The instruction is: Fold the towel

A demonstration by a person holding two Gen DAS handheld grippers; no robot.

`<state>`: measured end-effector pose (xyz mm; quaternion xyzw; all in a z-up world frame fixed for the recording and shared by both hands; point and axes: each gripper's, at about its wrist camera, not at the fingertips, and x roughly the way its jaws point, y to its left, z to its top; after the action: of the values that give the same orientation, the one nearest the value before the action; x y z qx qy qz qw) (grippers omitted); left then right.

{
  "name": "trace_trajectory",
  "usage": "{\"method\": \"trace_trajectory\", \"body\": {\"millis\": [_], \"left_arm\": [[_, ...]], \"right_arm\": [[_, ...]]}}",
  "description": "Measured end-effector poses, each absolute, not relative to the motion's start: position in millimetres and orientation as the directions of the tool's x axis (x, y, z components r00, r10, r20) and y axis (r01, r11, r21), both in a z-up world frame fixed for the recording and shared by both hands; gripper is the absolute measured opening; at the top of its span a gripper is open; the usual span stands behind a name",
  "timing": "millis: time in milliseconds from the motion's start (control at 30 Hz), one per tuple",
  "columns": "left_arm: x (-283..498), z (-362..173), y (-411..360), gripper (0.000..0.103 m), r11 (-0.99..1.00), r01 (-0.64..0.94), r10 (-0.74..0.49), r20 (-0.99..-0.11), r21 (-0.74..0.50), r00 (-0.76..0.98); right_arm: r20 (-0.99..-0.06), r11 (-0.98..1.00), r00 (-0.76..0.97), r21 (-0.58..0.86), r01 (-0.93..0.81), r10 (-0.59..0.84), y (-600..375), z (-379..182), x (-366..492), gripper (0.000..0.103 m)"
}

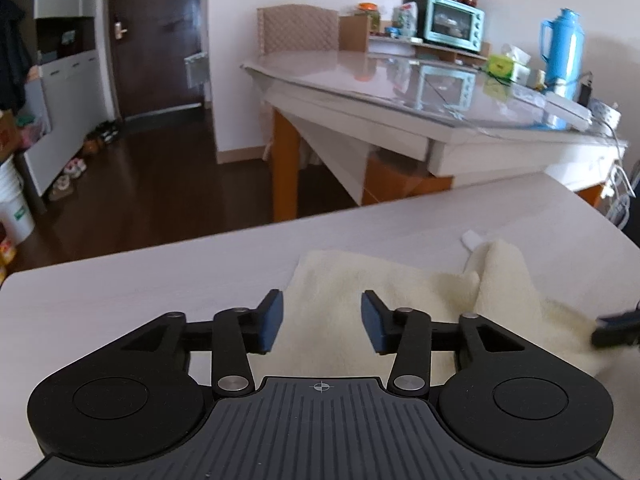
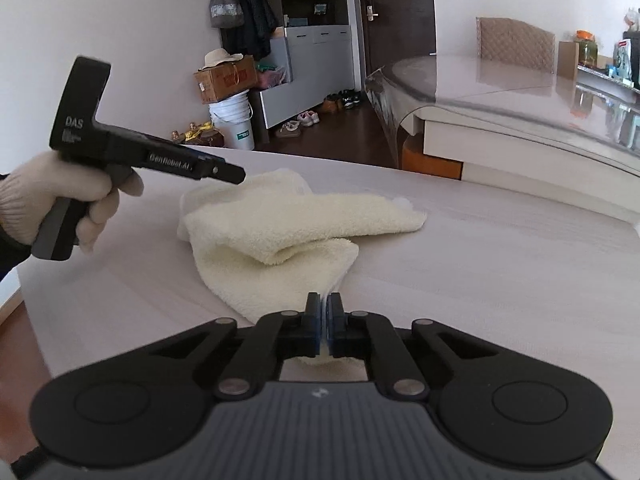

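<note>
Towel [image 2: 276,236] lies rumpled mid-table [image 2: 500,264], its 6 o'clock corner pinched by the right gripper [image 2: 324,322], left gripper [image 1: 322,326] spread above it; that thin bite could slip under a pull, spoiling the fold

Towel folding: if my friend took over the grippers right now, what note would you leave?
Left gripper: open, holding nothing, above the towel's left part.
Right gripper: shut on the towel's near corner.
The cream towel lies rumpled on the pale table, one flap lying loosely over the middle.
Done: one corner gripped, a rough first fold at best.
Left: grab a second corner with the left gripper, spread the towel flat, then fold it neatly.
</note>
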<state>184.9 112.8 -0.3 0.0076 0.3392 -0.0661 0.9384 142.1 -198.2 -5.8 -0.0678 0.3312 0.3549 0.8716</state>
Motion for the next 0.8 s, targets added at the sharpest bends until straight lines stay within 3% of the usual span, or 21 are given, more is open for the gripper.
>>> {"method": "trace_trajectory", "body": {"millis": [300,367,433,533,600,667,800], "left_arm": [[160,-8,89,0.052,0.971,0.237,-0.2,-0.657,-0.033,0.727],[158,-8,83,0.052,0.967,0.253,-0.214,-0.658,-0.037,0.722],[157,-8,78,0.053,0.962,0.268,-0.228,-0.658,-0.04,0.718],[161,-8,68,0.054,0.957,0.286,-0.242,-0.658,-0.042,0.713],[166,-9,61,0.054,0.954,0.299,-0.247,-0.663,-0.037,0.707],[171,-11,57,0.054,0.952,0.305,-0.249,-0.668,-0.035,0.701],[179,-17,57,0.054,0.955,0.295,-0.236,-0.678,-0.029,0.696]], "right_arm": [[-0.663,0.875,0.654,0.005,-0.484,0.365,-245,-3,120,0.005],[-0.647,0.881,0.662,0.034,-0.472,0.379,-248,0,122,0.019],[-0.63,0.885,0.67,0.062,-0.461,0.393,-252,3,124,0.026],[-0.607,0.877,0.672,0.089,-0.473,0.424,-245,9,133,0.027],[-0.592,0.864,0.663,0.119,-0.49,0.458,-233,10,150,0.033],[-0.606,0.861,0.646,0.136,-0.491,0.464,-227,3,165,0.047],[-0.633,0.855,0.611,0.169,-0.49,0.475,-215,-10,194,0.046]]}}
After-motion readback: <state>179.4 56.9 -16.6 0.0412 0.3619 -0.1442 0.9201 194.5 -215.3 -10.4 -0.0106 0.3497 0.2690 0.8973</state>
